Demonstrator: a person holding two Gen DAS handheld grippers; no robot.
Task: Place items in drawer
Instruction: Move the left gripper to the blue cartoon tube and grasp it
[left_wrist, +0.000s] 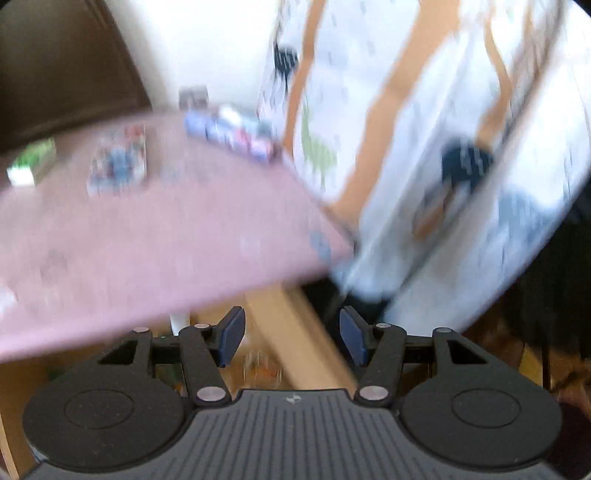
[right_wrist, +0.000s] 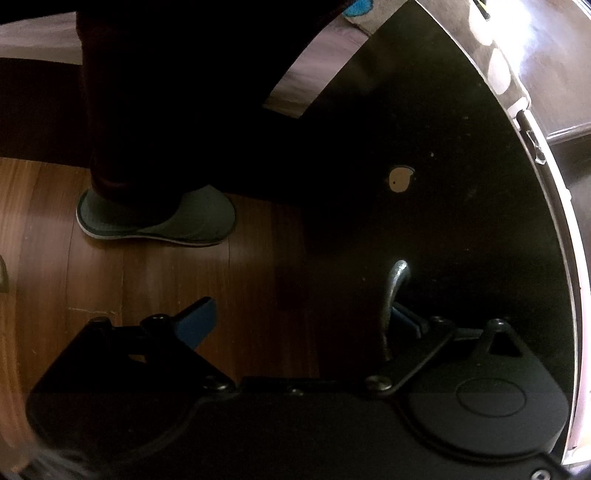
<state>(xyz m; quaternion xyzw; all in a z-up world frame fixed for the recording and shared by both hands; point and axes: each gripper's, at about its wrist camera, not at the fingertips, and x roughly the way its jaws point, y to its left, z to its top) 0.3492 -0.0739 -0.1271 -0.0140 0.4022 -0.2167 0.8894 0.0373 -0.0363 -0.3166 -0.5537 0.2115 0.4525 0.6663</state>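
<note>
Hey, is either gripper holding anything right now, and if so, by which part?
Left gripper: open, nothing held. Right gripper: open beside the metal drawer handle, not closed on it.

Blurred pink tabletop (left_wrist: 155, 236) spreading across the left, with a dark brown door (left_wrist: 62, 62) far left against a pale wall (left_wrist: 207, 44). White patterned fabric with tan bands (left_wrist: 399, 110) filling the right. Reddish-brown wooden plank floor (right_wrist: 122, 280) in dim light, beside a black cabinet front (right_wrist: 461, 221).
</note>
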